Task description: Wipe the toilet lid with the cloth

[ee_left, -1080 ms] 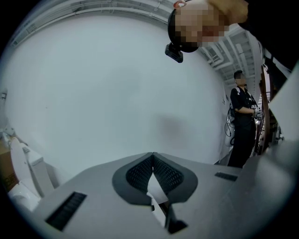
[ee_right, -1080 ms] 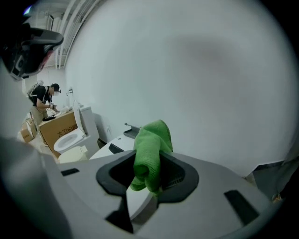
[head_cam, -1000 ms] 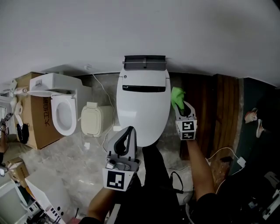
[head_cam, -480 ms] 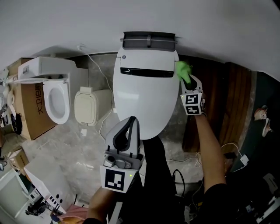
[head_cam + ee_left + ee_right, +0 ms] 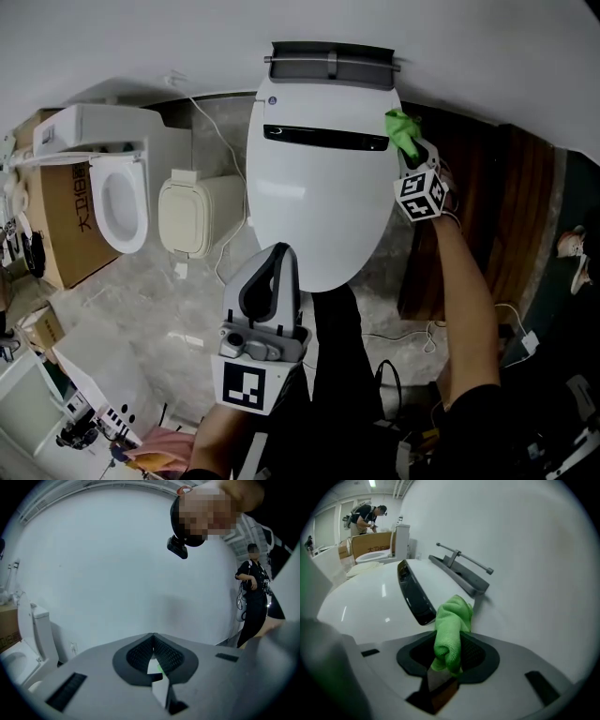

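Note:
The white toilet lid [image 5: 319, 206] lies closed in the middle of the head view, with a dark strip [image 5: 325, 138] across its rear. My right gripper [image 5: 411, 150] is shut on the green cloth [image 5: 401, 127] at the lid's rear right corner. In the right gripper view the green cloth [image 5: 452, 627] bulges out of my right gripper [image 5: 449, 656], just short of the toilet lid [image 5: 375, 604] and the grey hinge bar [image 5: 464, 566]. My left gripper [image 5: 274, 267] hangs shut and empty before the lid's front edge. In its own view my left gripper [image 5: 153, 639] faces a bare white wall.
A second toilet [image 5: 112, 197] and a cardboard box [image 5: 61, 253] stand at the left, with a beige bin [image 5: 192, 216] beside the main toilet. Dark wooden boards [image 5: 487, 216] lie to the right. Cables [image 5: 408, 337] trail on the floor. A person [image 5: 253, 597] stands far off.
My right gripper has carried the green cloth back along the lid's right side to its rear corner. The left gripper has stayed shut in front of the lid.

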`<state>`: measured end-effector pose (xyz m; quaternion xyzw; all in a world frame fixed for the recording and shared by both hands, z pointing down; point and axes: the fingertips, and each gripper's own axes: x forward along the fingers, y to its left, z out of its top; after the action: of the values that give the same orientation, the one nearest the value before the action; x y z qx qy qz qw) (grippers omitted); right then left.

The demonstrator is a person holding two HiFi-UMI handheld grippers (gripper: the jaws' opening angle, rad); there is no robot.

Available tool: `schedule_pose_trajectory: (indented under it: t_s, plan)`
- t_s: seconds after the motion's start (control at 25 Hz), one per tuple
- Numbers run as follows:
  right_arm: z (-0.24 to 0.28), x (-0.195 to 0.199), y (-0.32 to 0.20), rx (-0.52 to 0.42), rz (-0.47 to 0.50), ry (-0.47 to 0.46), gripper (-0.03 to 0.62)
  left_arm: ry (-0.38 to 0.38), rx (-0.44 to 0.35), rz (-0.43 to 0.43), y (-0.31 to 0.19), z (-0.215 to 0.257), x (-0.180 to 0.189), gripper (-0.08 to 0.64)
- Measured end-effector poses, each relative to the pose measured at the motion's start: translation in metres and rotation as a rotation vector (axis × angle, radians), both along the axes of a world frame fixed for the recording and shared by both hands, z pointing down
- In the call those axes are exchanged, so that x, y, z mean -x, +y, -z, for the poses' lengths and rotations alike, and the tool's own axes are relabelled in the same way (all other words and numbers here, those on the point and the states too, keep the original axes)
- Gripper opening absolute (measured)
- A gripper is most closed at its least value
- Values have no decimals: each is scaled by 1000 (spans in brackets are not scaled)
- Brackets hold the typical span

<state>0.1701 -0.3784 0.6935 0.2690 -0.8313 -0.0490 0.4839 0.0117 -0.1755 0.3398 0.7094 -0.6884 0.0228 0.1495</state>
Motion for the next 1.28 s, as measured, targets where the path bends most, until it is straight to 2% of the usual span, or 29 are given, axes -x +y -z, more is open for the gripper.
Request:
schedule_pose_trajectory:
  t_s: [0.12, 0.28, 0.56, 0.68, 0.88, 1.04, 1.28]
  plan:
    - [-7, 5, 7, -9, 56, 42, 135, -5, 2, 0, 0, -1, 2, 9]
    - [-11, 8, 17, -87, 168, 153, 132, -2, -8, 7, 3, 0, 10, 9]
    - [-19, 10, 47, -112, 182, 274, 127, 10, -12, 14, 13, -3, 37, 9]
    - [-23, 11, 62, -45, 97, 284, 127, 27, -11, -12, 18, -4, 45, 9]
    - [-25, 22, 85, 85, -150, 202, 127, 61, -5, -74, 24, -5, 62, 9]
    - [-24, 33, 97, 117, -290, 145, 127, 66, -3, -119, 30, -3, 86, 9]
    - [-23, 48, 108, 139, -445, 100, 127, 85, 8, -126, 43, -11, 137, 9]
